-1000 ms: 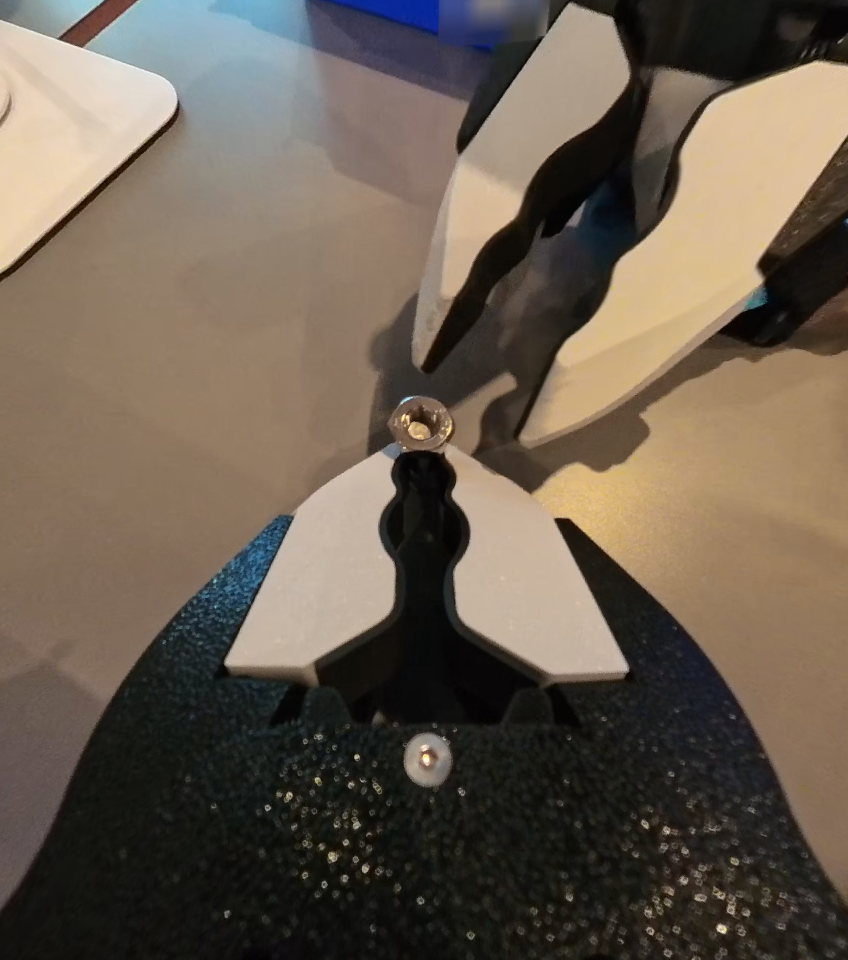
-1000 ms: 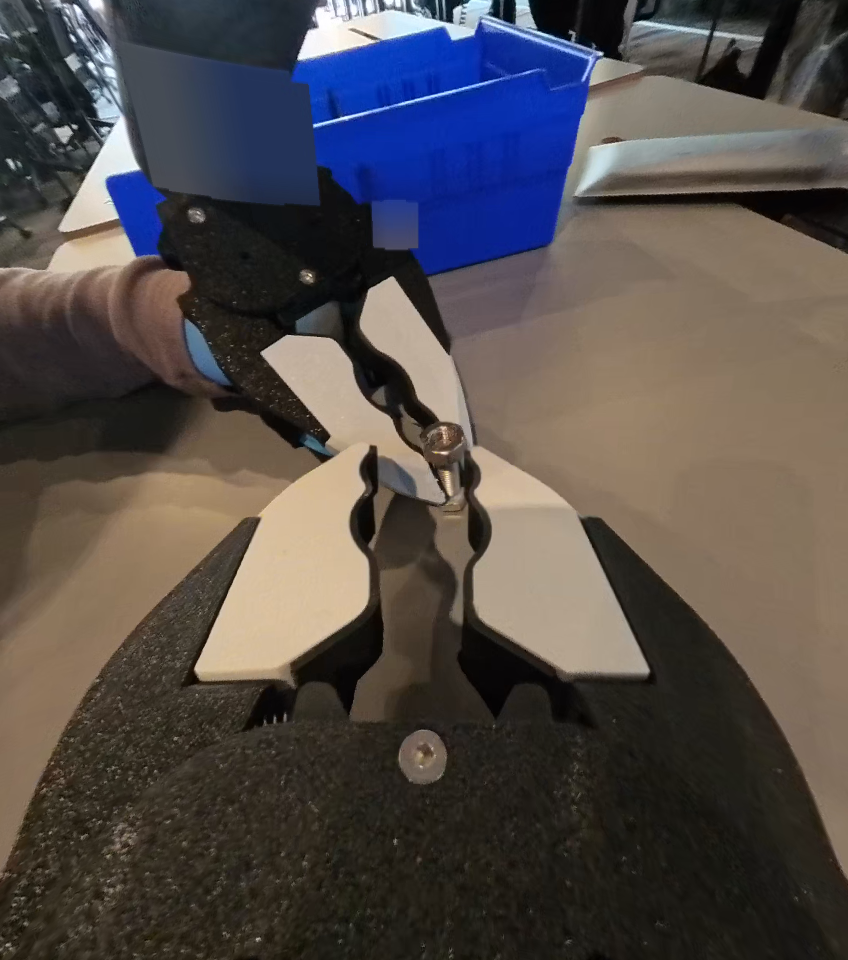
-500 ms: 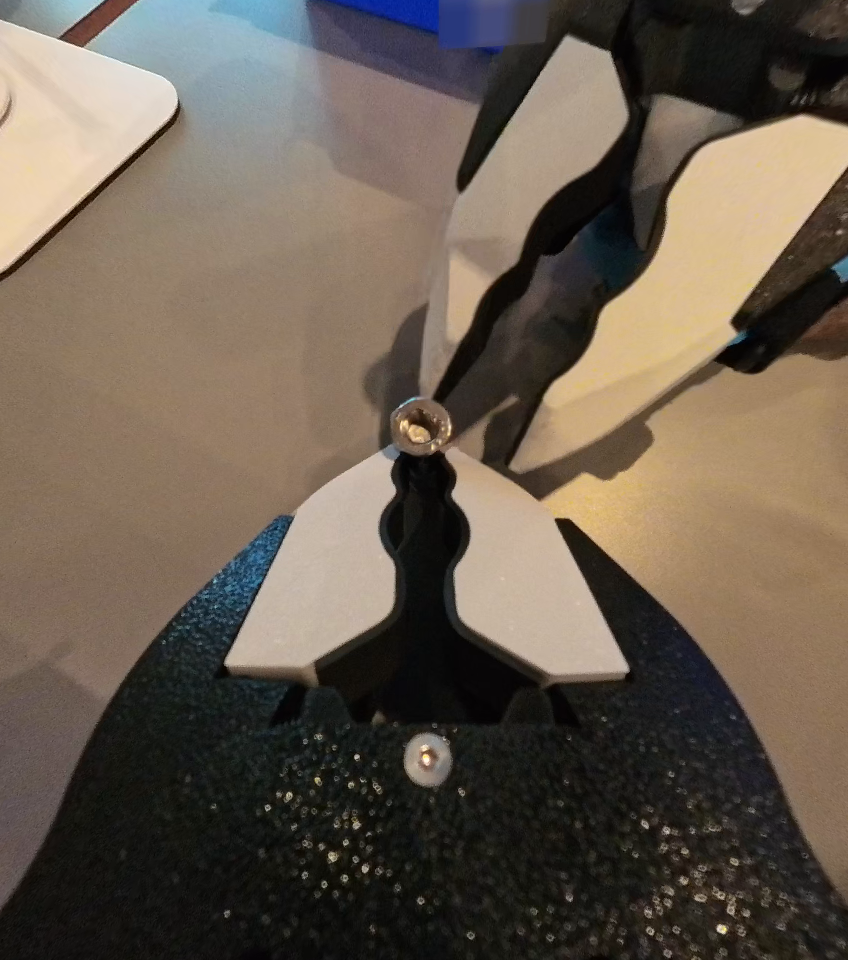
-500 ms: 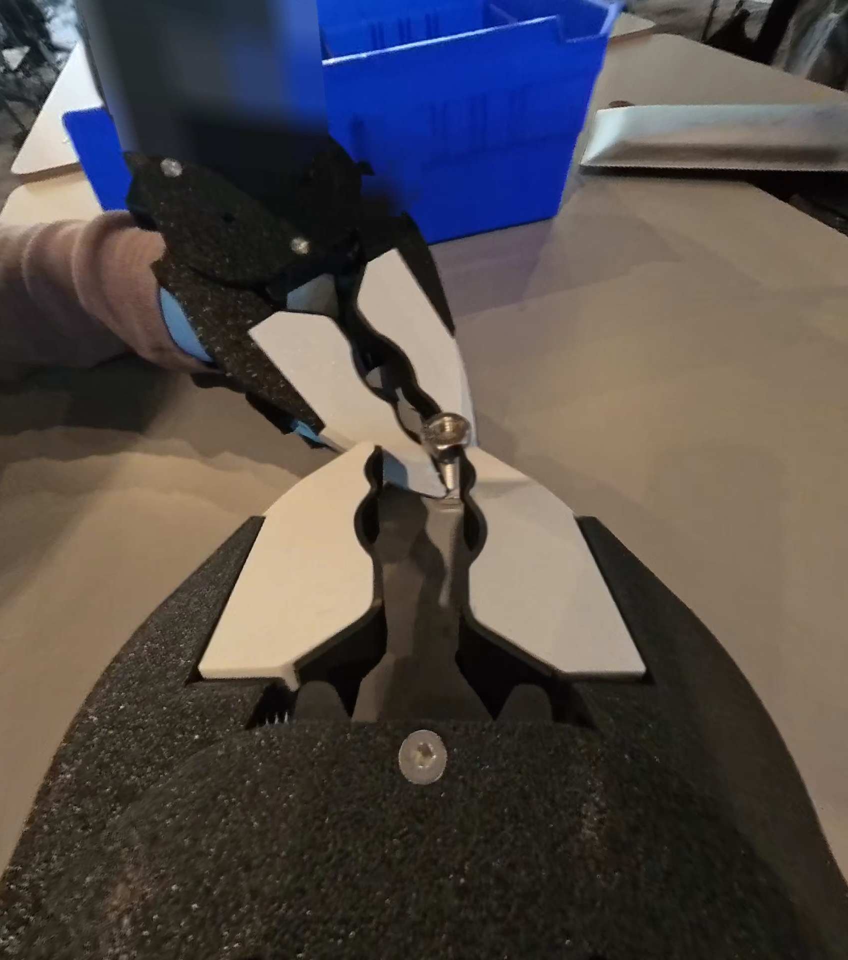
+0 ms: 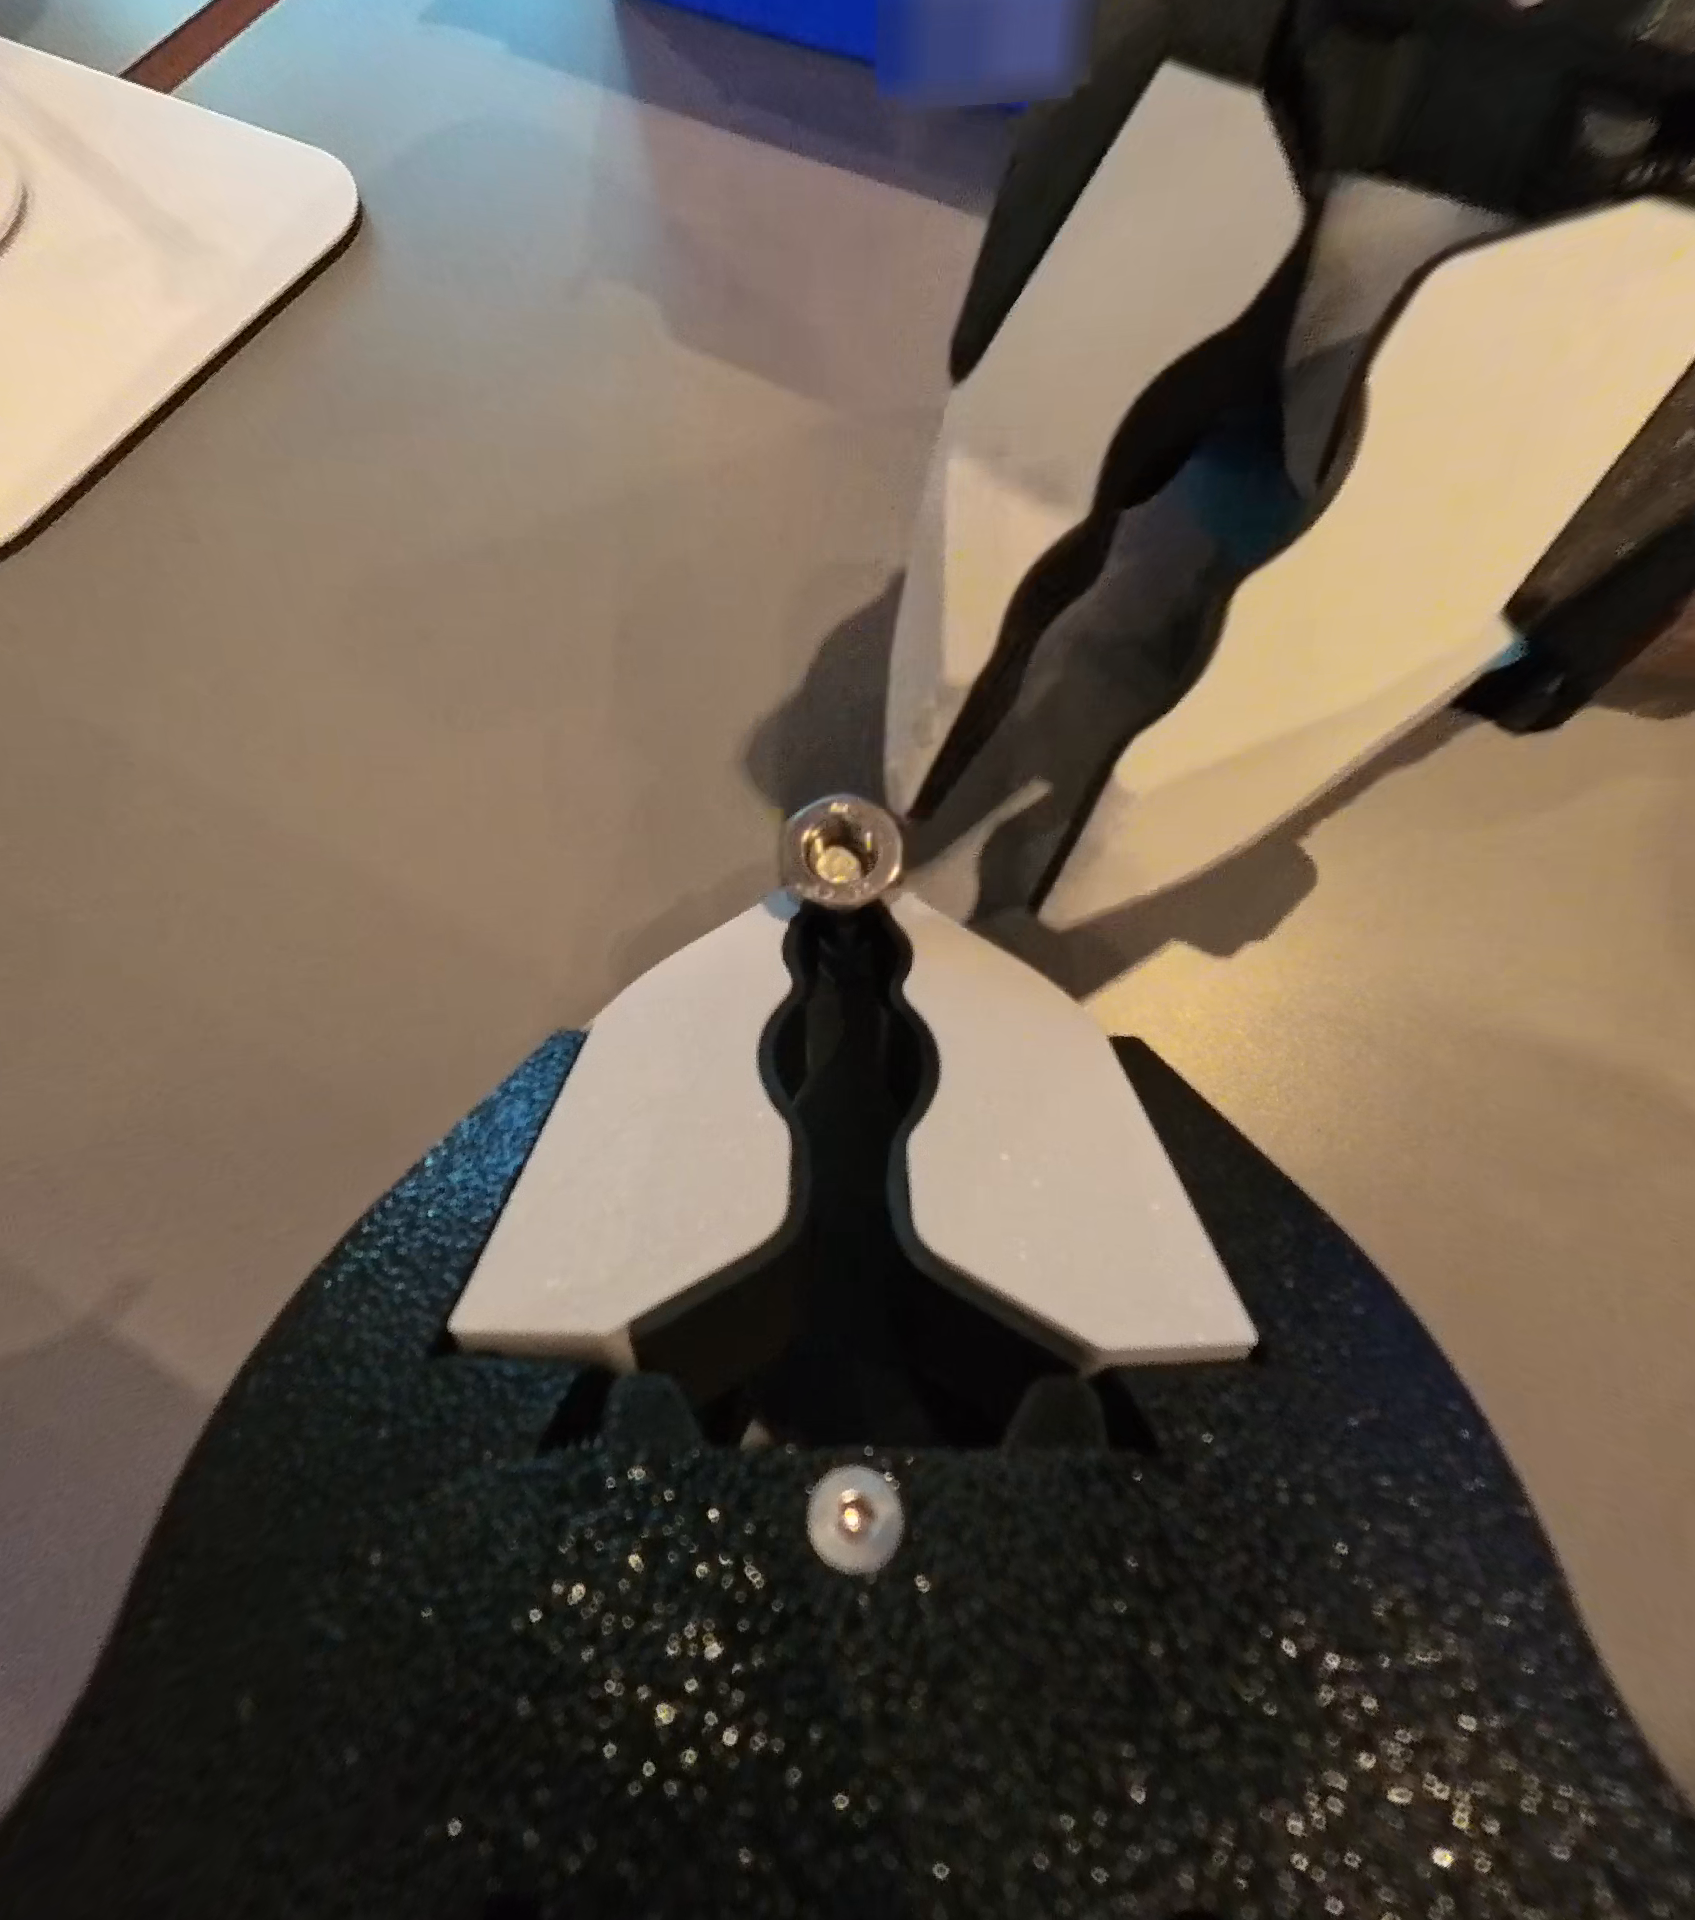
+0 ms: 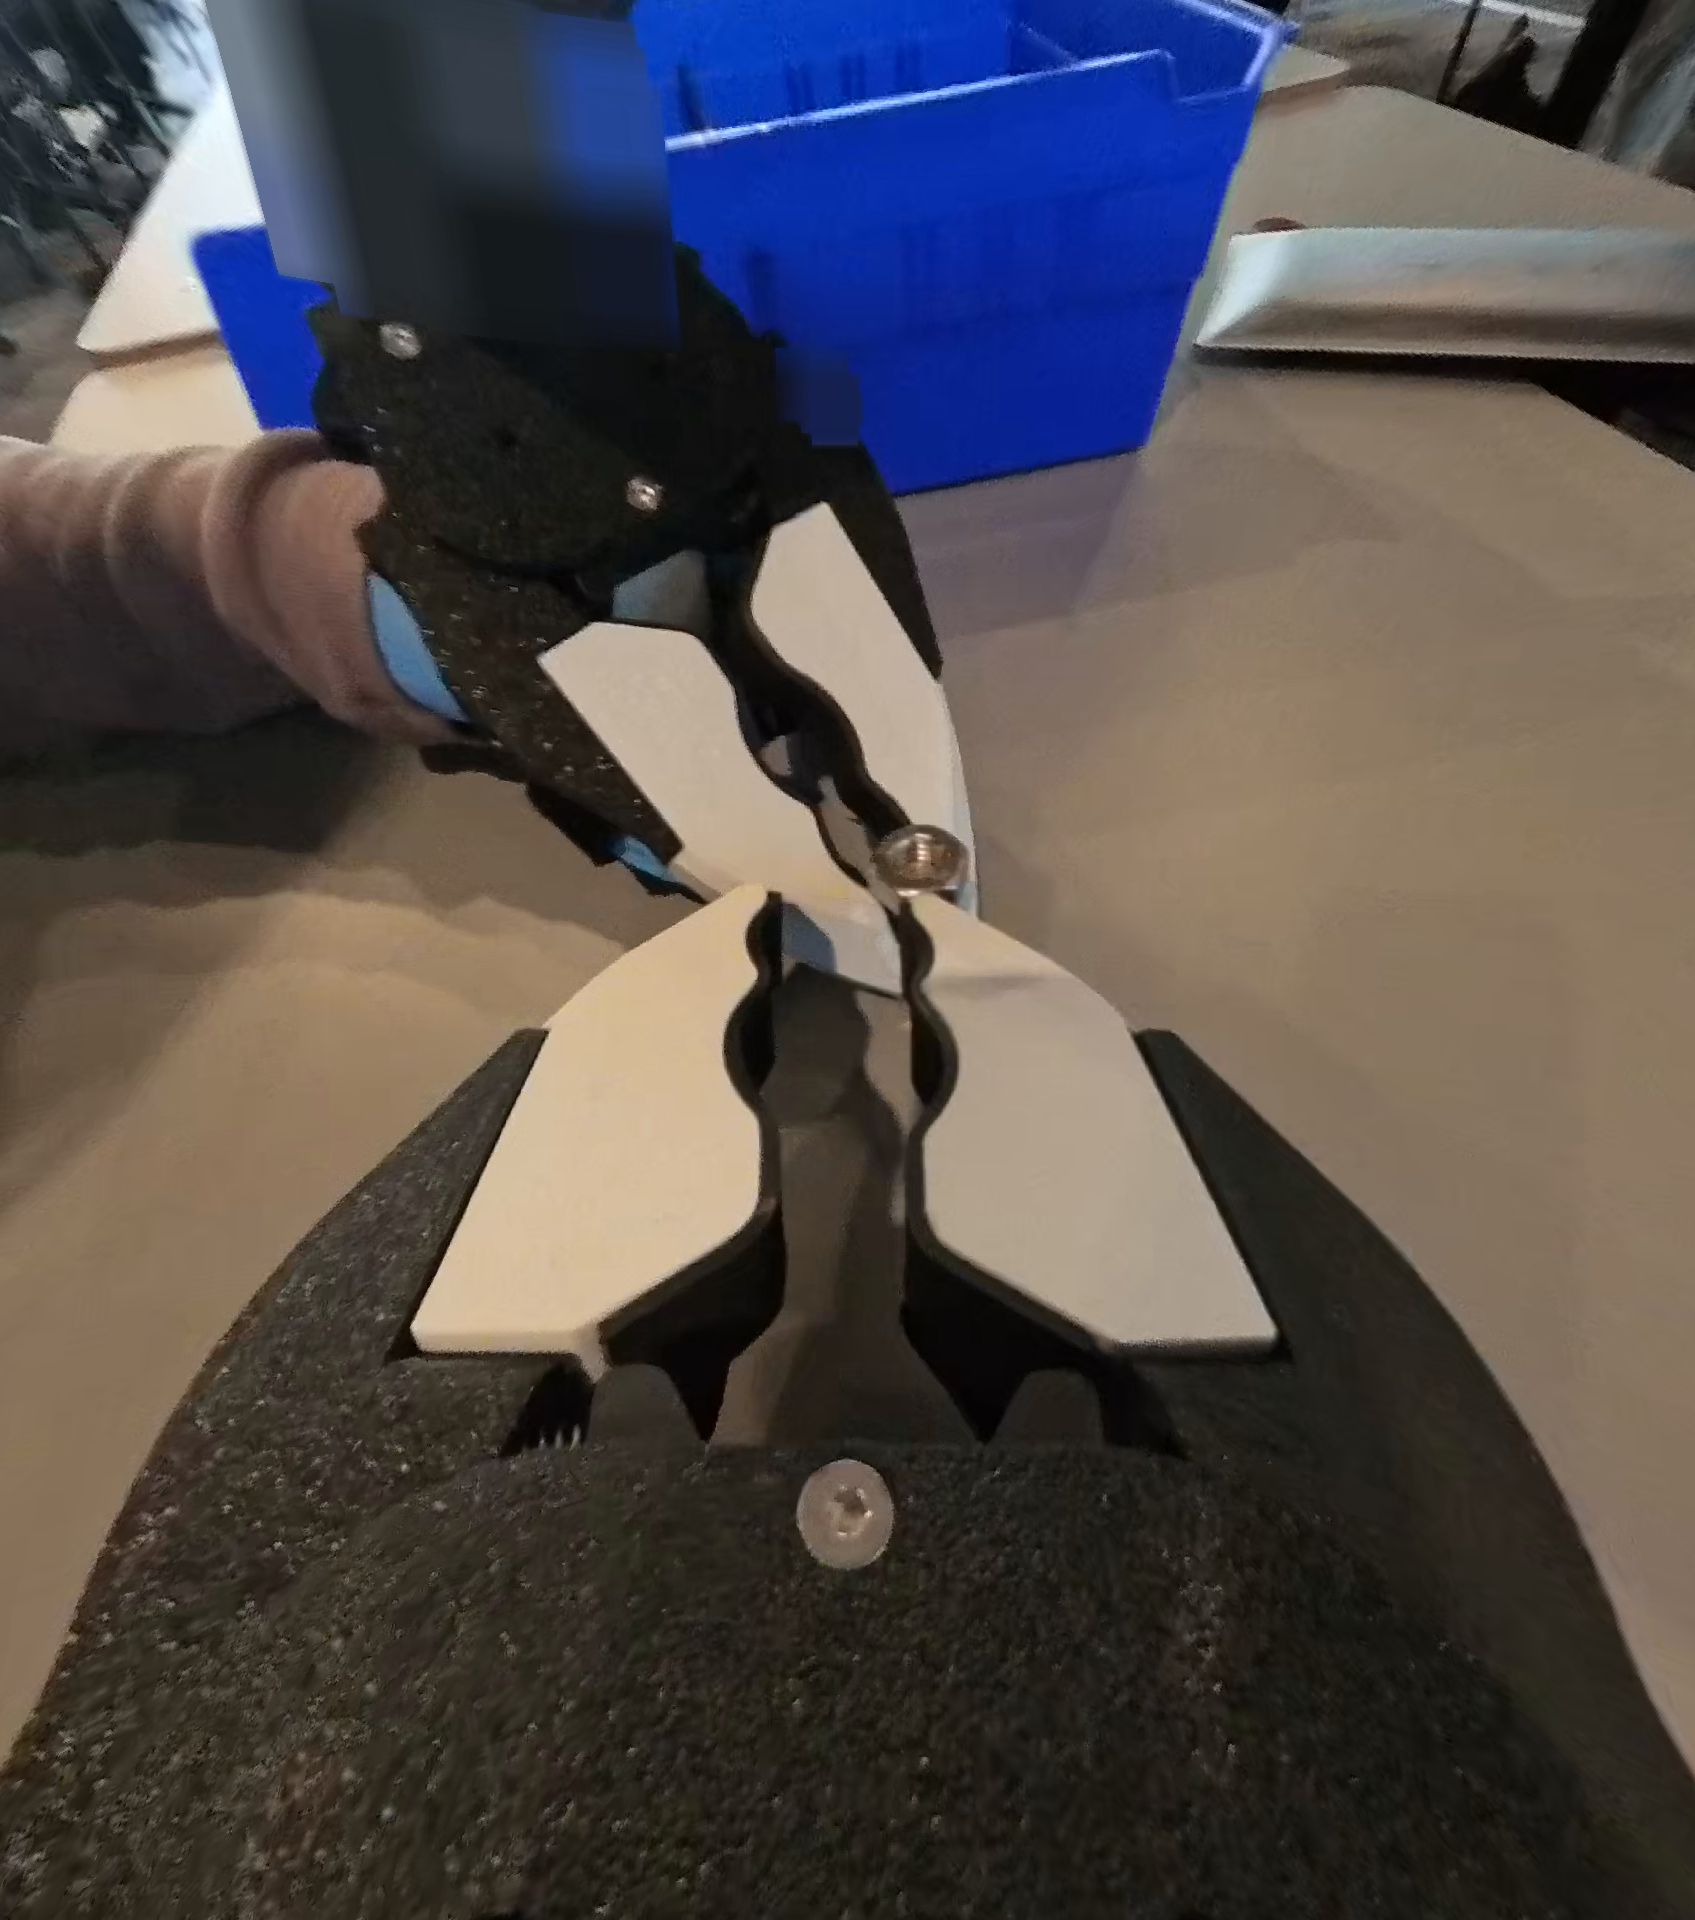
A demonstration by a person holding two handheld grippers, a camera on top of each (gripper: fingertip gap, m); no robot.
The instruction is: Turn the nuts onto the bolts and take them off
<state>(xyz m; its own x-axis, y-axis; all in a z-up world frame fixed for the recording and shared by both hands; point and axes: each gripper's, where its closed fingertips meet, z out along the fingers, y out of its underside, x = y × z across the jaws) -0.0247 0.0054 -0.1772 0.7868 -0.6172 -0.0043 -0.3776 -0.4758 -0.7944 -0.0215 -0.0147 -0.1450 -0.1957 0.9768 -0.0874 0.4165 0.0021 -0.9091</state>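
My left gripper [image 5: 843,914] is shut on a bolt, held just above the grey table. A silver nut [image 5: 841,854] sits on the bolt's end, just past the fingertips. The bolt's shank is hidden between the pads. My right gripper [image 6: 838,909] is open and empty. Its tips straddle the tip of the left gripper [image 6: 884,883], just below the nut [image 6: 919,857]. Its right fingertip [image 6: 936,935] is right under the nut; I cannot tell whether they touch. In the left wrist view the right gripper [image 5: 978,862] comes down from the upper right beside the nut.
A blue bin [image 6: 926,260] stands behind the left gripper. A metal plate [image 6: 1497,301] lies at the far right. A white mat [image 5: 95,312] with a glass dish lies at the far left. A person's sleeve [image 6: 95,592] rests on the table. Only a small space, under 4 cm, lies between the two pairs of fingers.
My right gripper has moved in toward the nut, and its jaws have narrowed a little. The left gripper has kept the bolt almost still.
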